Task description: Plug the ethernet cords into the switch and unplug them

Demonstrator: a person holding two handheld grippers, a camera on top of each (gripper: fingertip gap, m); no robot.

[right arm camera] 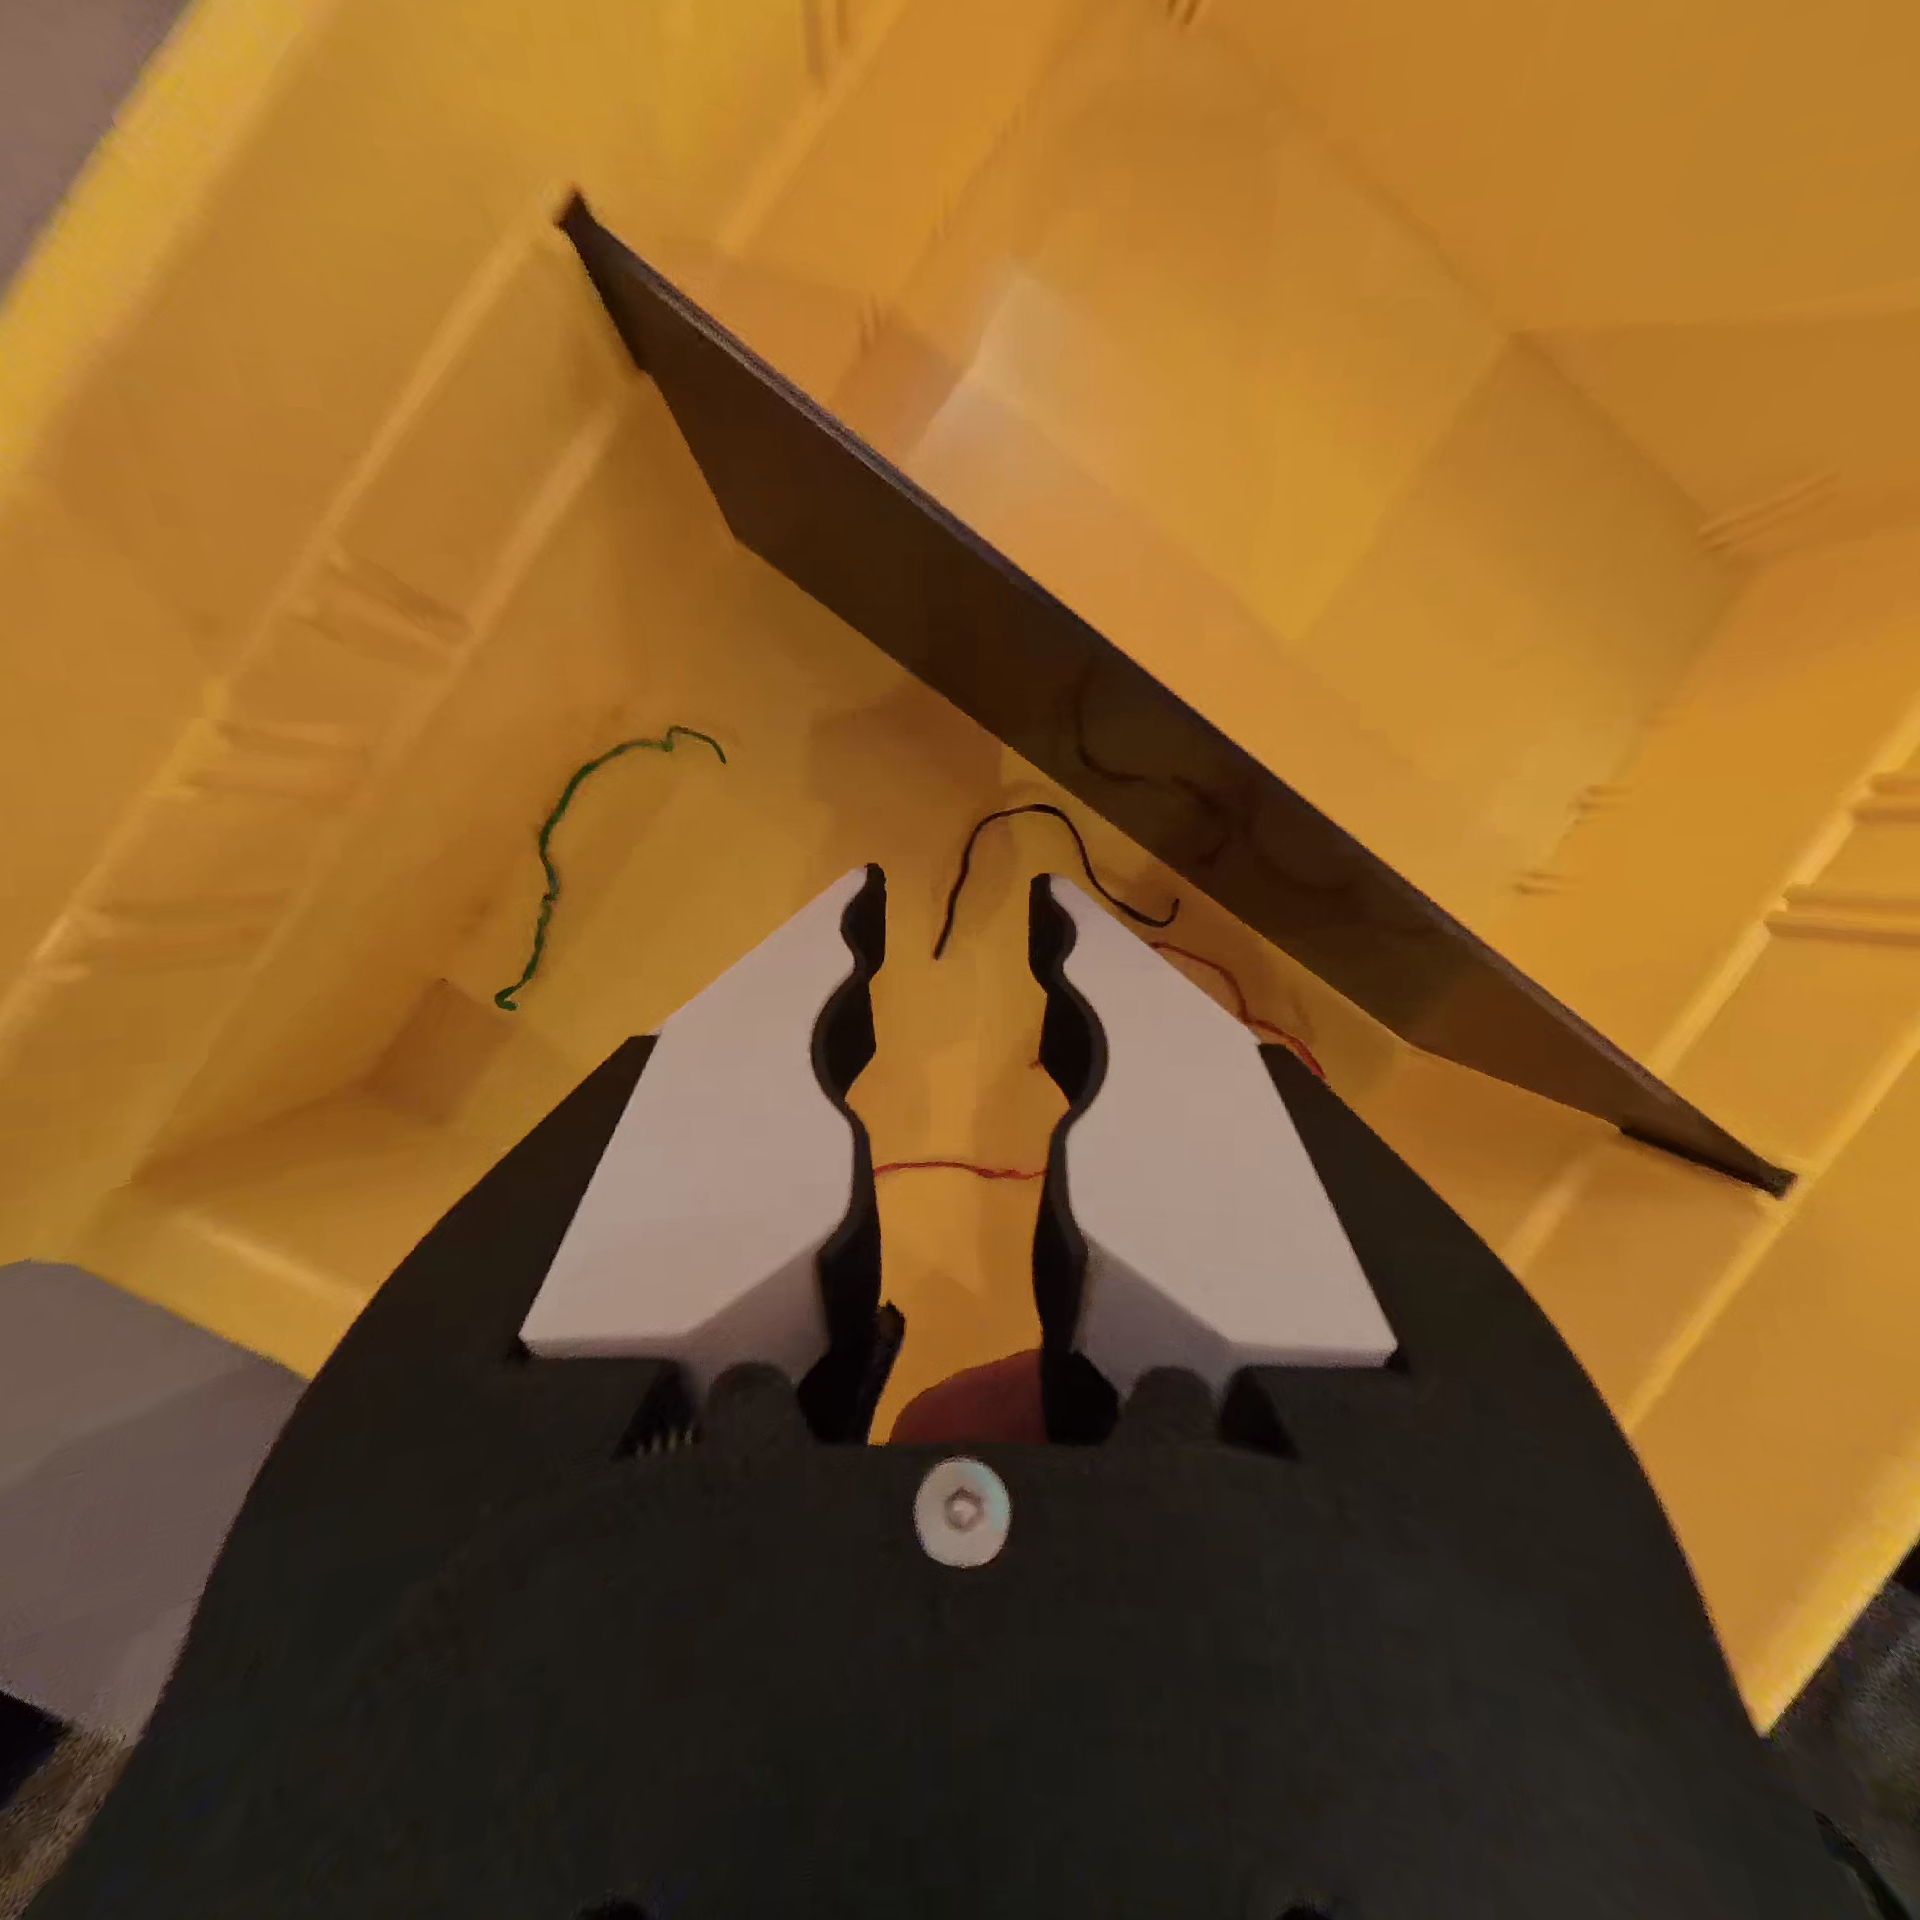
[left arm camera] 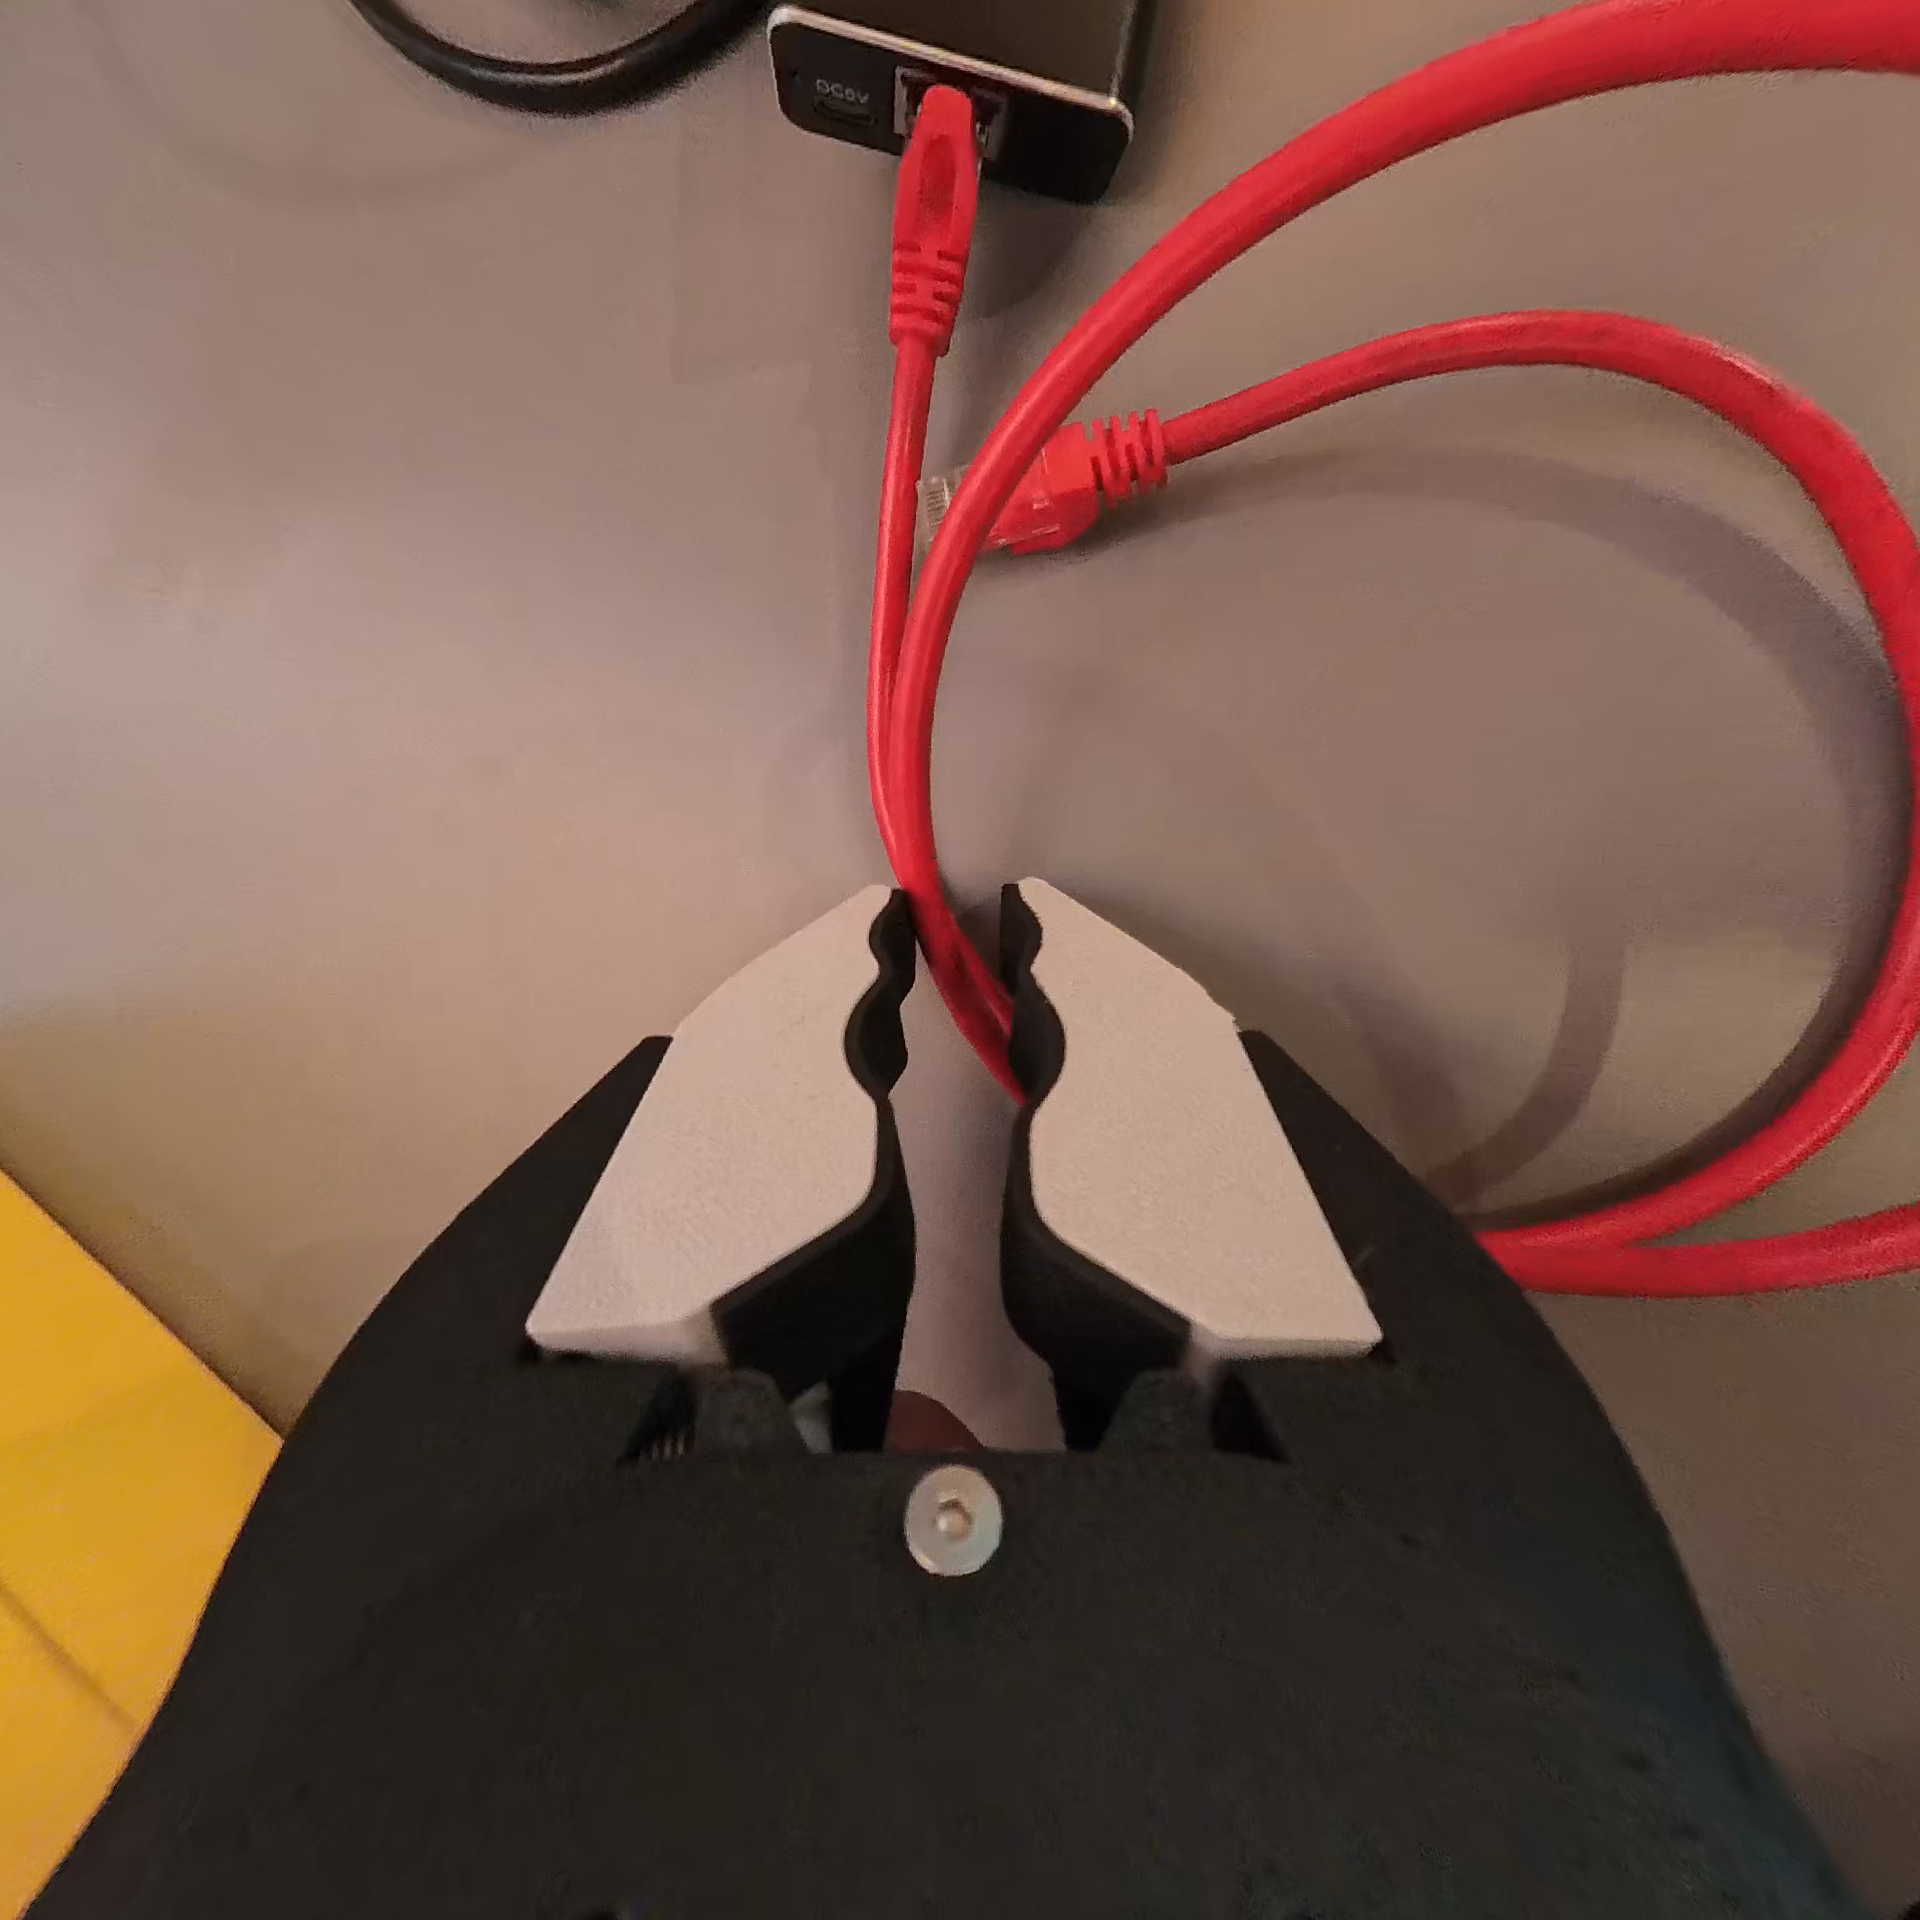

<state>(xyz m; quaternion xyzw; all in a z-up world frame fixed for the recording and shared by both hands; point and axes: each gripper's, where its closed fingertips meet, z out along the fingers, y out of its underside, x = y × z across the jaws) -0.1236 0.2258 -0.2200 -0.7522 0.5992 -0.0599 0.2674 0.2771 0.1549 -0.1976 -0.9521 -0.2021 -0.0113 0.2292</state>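
While my left tongs [left arm camera: 958, 904] sit slightly parted around the red cord [left arm camera: 902, 582] on the grey table [left arm camera: 416, 623], my right tongs [right arm camera: 956, 883] gape empty over a yellow bin [right arm camera: 1351, 312].

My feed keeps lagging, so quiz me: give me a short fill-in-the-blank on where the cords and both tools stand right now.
1. The plugged connector sits in the port of the ____.
2. The loose connector lies on the grey ____.
3. The cable between the left gripper fingers is coloured ____.
4. The right gripper points into a ____ bin, holding nothing.

Missing words: switch; table; red; yellow
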